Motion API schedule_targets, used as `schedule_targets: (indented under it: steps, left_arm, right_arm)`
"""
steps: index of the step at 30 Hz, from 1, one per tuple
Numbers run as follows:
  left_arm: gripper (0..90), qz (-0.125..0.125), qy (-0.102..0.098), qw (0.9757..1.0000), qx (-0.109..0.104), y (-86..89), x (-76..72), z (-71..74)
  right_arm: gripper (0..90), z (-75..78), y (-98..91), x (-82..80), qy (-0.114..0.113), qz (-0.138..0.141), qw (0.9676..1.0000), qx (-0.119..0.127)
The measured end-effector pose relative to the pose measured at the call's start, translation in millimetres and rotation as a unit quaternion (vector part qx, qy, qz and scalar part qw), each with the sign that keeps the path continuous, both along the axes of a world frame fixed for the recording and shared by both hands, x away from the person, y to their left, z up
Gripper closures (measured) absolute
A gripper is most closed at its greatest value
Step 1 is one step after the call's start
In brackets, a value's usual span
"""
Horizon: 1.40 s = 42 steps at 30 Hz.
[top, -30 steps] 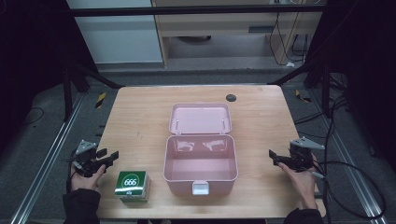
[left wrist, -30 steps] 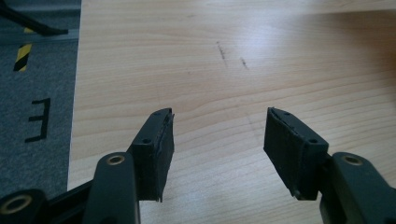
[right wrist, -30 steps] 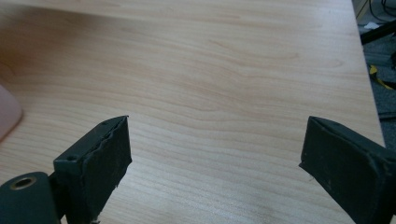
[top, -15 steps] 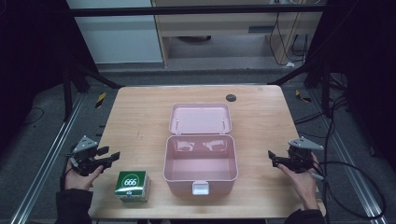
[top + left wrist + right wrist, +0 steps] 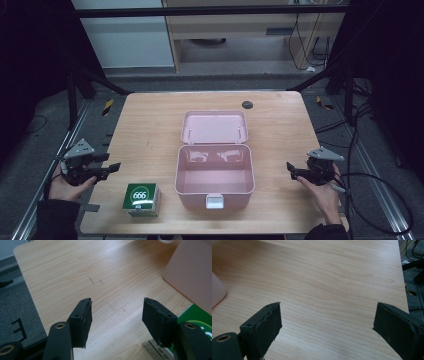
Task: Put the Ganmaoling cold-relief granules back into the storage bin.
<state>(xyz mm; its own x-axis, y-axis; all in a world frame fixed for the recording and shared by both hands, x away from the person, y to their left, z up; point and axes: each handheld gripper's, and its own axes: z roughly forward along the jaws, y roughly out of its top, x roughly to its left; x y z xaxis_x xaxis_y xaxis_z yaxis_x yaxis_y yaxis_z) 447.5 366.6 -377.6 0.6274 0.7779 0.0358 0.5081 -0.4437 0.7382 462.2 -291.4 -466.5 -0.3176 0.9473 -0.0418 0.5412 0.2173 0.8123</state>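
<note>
Currently on the table (image 5: 150,120), as you hold things:

Left gripper (image 5: 116,167): in your left hand (image 5: 70,185), off the table's near left edge, pointing right. In the left gripper view its black jaws stand apart with bare wood between them; they have just been opening a little, with nothing between them. Nothing is held.

Green box (image 5: 142,199): white sides, green top printed "666". It rests on the wood near the front edge, just right of and nearer than the left gripper, clear of its jaws. The left gripper view catches a green corner (image 5: 197,315) behind the right-hand jaw.

Pink case (image 5: 214,172): open at the middle of the table, lid laid back on the far side, white latch at the near wall. It sits just right of the green box, not touching it.

Right gripper (image 5: 290,168): in your right hand (image 5: 322,192) at the near right edge, pointing left toward the case. Jaws wide apart over bare wood, gripping nothing.

Small dark disc (image 5: 247,104): far side of the table, beyond the lid.
</note>
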Motion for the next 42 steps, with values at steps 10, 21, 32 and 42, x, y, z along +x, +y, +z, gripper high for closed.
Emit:
schedule_targets:
  steps: [10, 21, 32, 42]
  left_arm:
    - [38.0, -0.068, 0.027, 0.9969, 0.030, -9.9, -5.9, 5.7]
    - [32.8, -0.143, 0.058, 0.9849, 0.077, -27.3, -10.4, 8.6]
    - [27.3, -0.200, 0.070, 0.9686, 0.130, -40.7, -12.3, 15.1]
    - [22.4, -0.243, 0.082, 0.9537, 0.158, -54.4, -15.2, 15.1]
  right_arm:
    - [8.5, -0.4, 0.4, -1.0, 0.001, 0.008, 0.9999, -0.008]
    - [8.5, -2.5, 0.7, -0.6, 0.005, 0.013, 0.9998, -0.016]
    - [8.1, -4.8, 0.9, -0.7, 0.011, 0.014, 0.9996, -0.021]
    - [7.8, -6.0, 0.4, -1.5, 0.011, 0.013, 0.9995, -0.025]
